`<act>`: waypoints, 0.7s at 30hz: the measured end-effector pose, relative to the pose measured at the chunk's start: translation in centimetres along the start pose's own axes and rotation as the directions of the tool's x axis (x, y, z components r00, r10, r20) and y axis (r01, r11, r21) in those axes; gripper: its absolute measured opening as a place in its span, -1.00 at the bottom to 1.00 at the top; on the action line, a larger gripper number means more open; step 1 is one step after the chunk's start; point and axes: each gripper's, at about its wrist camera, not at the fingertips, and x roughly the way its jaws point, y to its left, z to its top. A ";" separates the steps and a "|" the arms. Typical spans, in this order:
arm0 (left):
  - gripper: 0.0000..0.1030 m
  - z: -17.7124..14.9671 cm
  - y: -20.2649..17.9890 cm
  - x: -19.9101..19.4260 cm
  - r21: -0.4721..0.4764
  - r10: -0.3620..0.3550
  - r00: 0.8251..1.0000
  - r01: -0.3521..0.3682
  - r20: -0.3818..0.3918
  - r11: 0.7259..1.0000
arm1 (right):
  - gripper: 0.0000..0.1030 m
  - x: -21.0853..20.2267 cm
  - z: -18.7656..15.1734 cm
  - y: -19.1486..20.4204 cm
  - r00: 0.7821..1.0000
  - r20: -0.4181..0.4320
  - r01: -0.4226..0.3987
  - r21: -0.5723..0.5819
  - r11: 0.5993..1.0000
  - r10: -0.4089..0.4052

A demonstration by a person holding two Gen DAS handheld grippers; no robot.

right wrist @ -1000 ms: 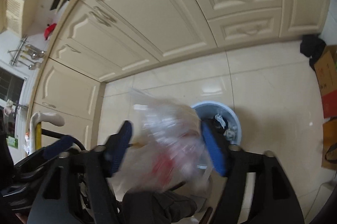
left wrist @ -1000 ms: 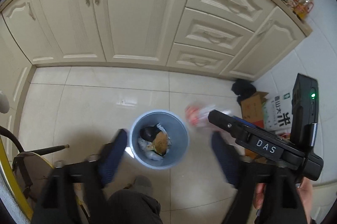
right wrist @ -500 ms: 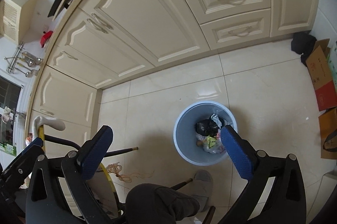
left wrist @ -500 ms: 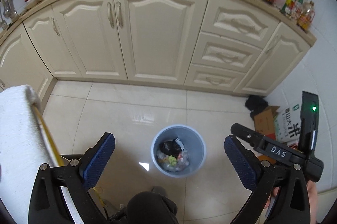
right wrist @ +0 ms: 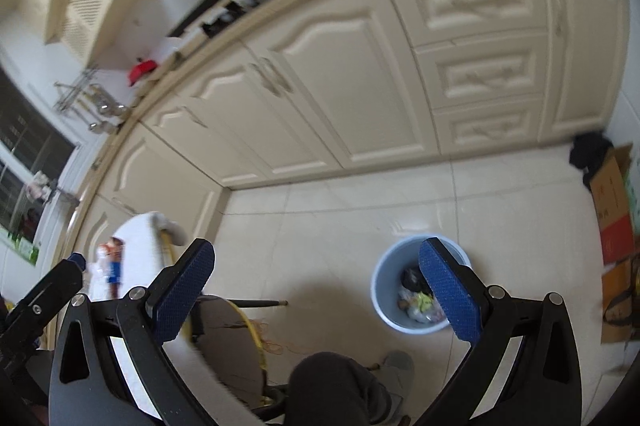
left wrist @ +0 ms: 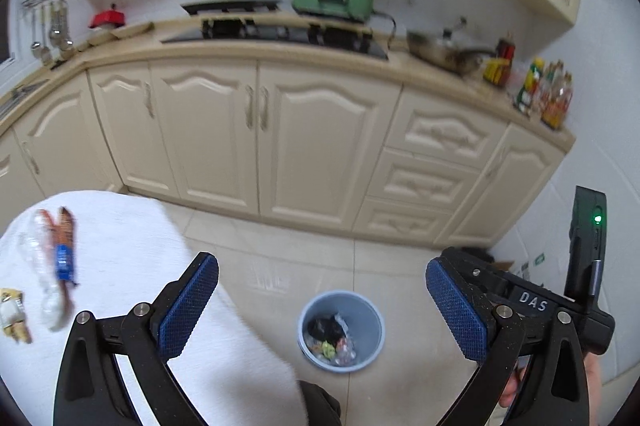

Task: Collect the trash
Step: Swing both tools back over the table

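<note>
Both tools are empty with fingers spread wide: the left tool (left wrist: 322,310) and the right tool (right wrist: 316,290) hang above the tiled floor. The round pale-blue plastic bin (left wrist: 341,331) stands on the floor in front of the cream cabinets, already holding crumpled wrappers. By my reading, one drop is finished and the step in hand is going back for more. More trash lies at the left on the white cloth-covered table (left wrist: 132,266): an orange-and-blue snack wrapper (left wrist: 64,246) beside a clear crumpled plastic bottle (left wrist: 44,274). The next move calls for swinging a tool left over the table. A second ago the right tool clamped a clear plastic bag over the bin; now it holds nothing, and both views have lifted toward the table.
</note>
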 end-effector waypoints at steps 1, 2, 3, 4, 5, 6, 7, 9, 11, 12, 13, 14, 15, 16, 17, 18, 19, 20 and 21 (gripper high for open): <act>0.99 -0.6 0.9 -1.5 -0.008 -0.001 1.000 0.001 0.013 1.000 | 1.00 -0.6 0.0 1.0 1.000 0.013 -0.011 -0.015 1.000 0.011; 0.99 -1.1 1.8 -3.3 -0.018 0.002 0.999 -0.001 0.032 1.000 | 1.00 -1.1 0.1 2.0 0.999 0.024 -0.021 -0.031 0.999 0.022; 0.99 -1.8 3.1 -5.4 -0.026 0.007 0.999 -0.006 0.045 1.000 | 1.00 -1.6 0.0 2.9 0.999 0.032 -0.029 -0.044 0.999 0.031; 0.99 -2.6 4.2 -7.4 -0.038 0.018 0.998 -0.015 0.063 0.999 | 1.00 -2.0 0.0 4.0 0.998 0.041 -0.040 -0.060 0.997 0.042; 0.99 -3.2 4.8 -8.8 -0.047 0.023 0.997 -0.020 0.075 0.999 | 1.00 -2.4 0.0 5.0 0.997 0.048 -0.049 -0.076 0.996 0.053; 0.99 -3.8 5.5 -10.1 -0.060 0.033 0.995 -0.027 0.093 0.998 | 1.00 -2.8 -0.1 5.9 0.997 0.054 -0.059 -0.093 0.994 0.064; 0.99 -4.5 6.2 -11.6 -0.070 0.044 0.993 -0.037 0.106 0.997 | 1.00 -3.1 -0.3 7.2 0.995 0.058 -0.069 -0.114 0.991 0.076; 0.99 -5.7 7.4 -13.9 -0.100 0.068 0.989 -0.055 0.130 0.993 | 1.00 -3.6 -0.6 9.0 0.994 0.062 -0.084 -0.148 0.985 0.094; 0.99 -7.1 8.7 -16.6 -0.124 0.082 0.986 -0.063 0.148 0.990 | 1.00 -3.9 -1.1 11.1 0.992 0.061 -0.101 -0.188 0.977 0.114; 0.99 -7.7 9.1 -17.7 -0.134 0.095 0.983 -0.074 0.159 0.988 | 1.00 -4.1 -1.4 12.3 0.990 0.060 -0.112 -0.208 0.972 0.127; 0.99 -8.4 9.5 -19.1 -0.144 0.113 0.978 -0.088 0.175 0.986 | 1.00 -4.3 -1.6 13.3 0.988 0.058 -0.125 -0.227 0.966 0.141; 0.99 -9.0 9.9 -20.1 -0.151 0.127 0.975 -0.100 0.185 0.983 | 1.00 -4.5 -1.9 14.2 0.987 0.056 -0.134 -0.243 0.961 0.152; 0.99 -9.7 10.3 -21.3 -0.162 0.141 0.971 -0.110 0.194 0.981 | 1.00 -4.6 -2.1 15.0 0.985 0.055 -0.142 -0.262 0.955 0.162; 0.99 -10.4 10.7 -22.4 -0.179 0.152 0.967 -0.116 0.204 0.977 | 1.00 -4.8 -2.4 16.3 0.983 0.056 -0.150 -0.286 0.946 0.173; 0.99 -11.1 11.3 -23.6 -0.194 0.162 0.964 -0.121 0.213 0.973 | 1.00 -5.0 -2.6 17.3 0.981 0.055 -0.161 -0.305 0.939 0.186; 0.99 -11.6 11.4 -24.2 -0.203 0.171 0.960 -0.126 0.220 0.971 | 1.00 -5.1 -2.8 18.0 0.979 0.052 -0.171 -0.318 0.932 0.197; 0.99 -12.2 11.7 -25.2 -0.212 0.186 0.956 -0.138 0.228 0.967 | 1.00 -5.2 -3.1 19.0 0.976 0.046 -0.184 -0.339 0.923 0.211; 0.99 -13.0 12.1 -26.4 -0.225 0.209 0.949 -0.156 0.236 0.962 | 1.00 -5.4 -3.4 20.0 0.974 0.042 -0.193 -0.358 0.914 0.222; 0.99 -13.8 12.5 -27.5 -0.238 0.228 0.943 -0.170 0.244 0.956 | 1.00 -5.5 -3.7 20.6 0.973 0.040 -0.199 -0.370 0.908 0.229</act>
